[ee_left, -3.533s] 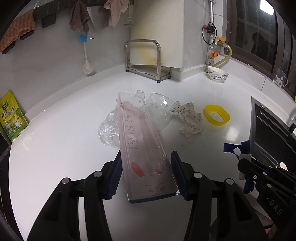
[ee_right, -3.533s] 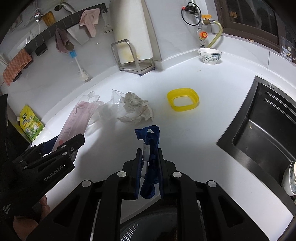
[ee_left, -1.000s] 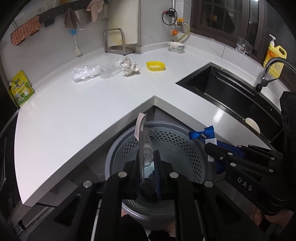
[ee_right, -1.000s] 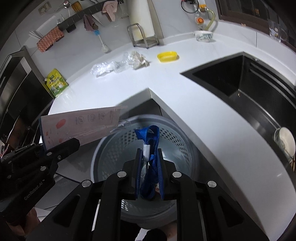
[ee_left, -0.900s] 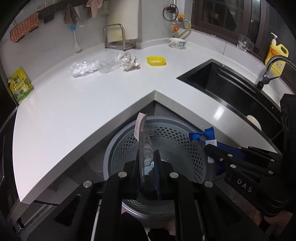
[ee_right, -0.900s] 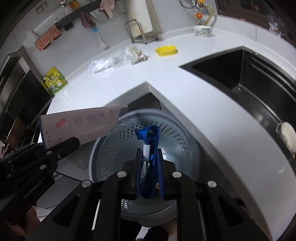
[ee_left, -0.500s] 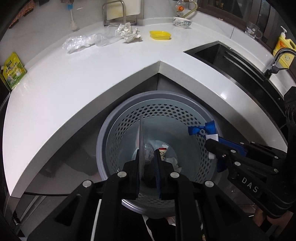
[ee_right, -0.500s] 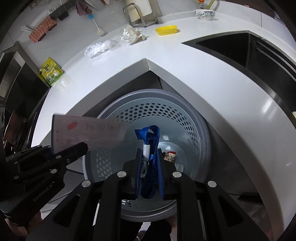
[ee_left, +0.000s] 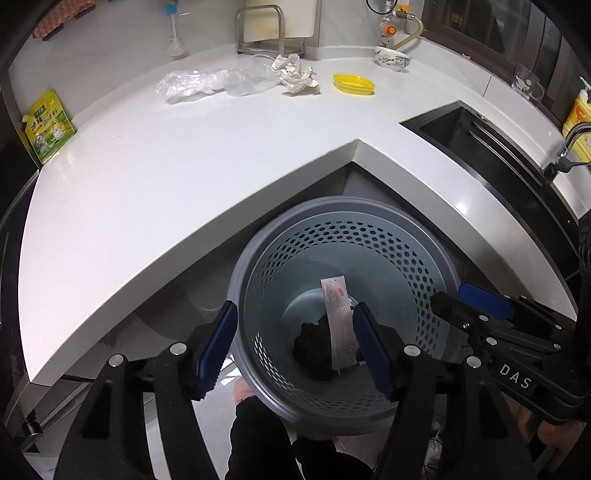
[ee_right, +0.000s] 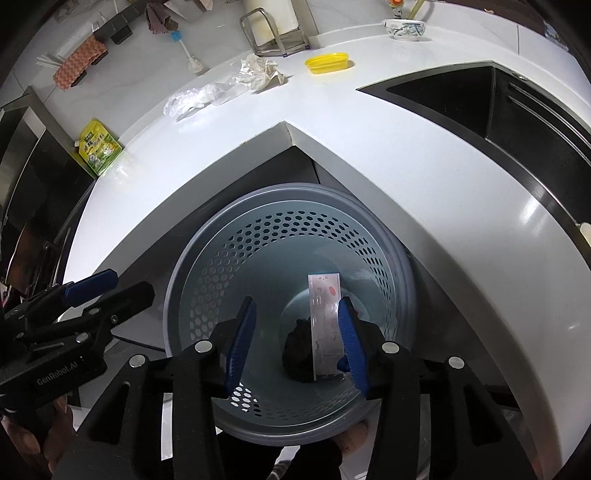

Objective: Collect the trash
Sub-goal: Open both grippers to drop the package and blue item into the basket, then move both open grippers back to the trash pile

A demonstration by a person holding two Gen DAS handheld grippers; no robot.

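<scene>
A grey perforated trash basket stands on the floor below the counter corner. A long clear plastic package with red print stands inside it, over dark trash at the bottom. My left gripper is open and empty above the basket. My right gripper is open and empty above it too, and shows in the left wrist view. Crumpled clear plastic and crumpled paper lie on the white counter.
A yellow lid, a patterned bowl and a metal rack sit at the counter's back. A green-yellow pouch leans at the left. A black sink is on the right.
Both grippers have opened over the basket. The clear package left my left gripper and the blue strap left my right; the package now stands in the basket.
</scene>
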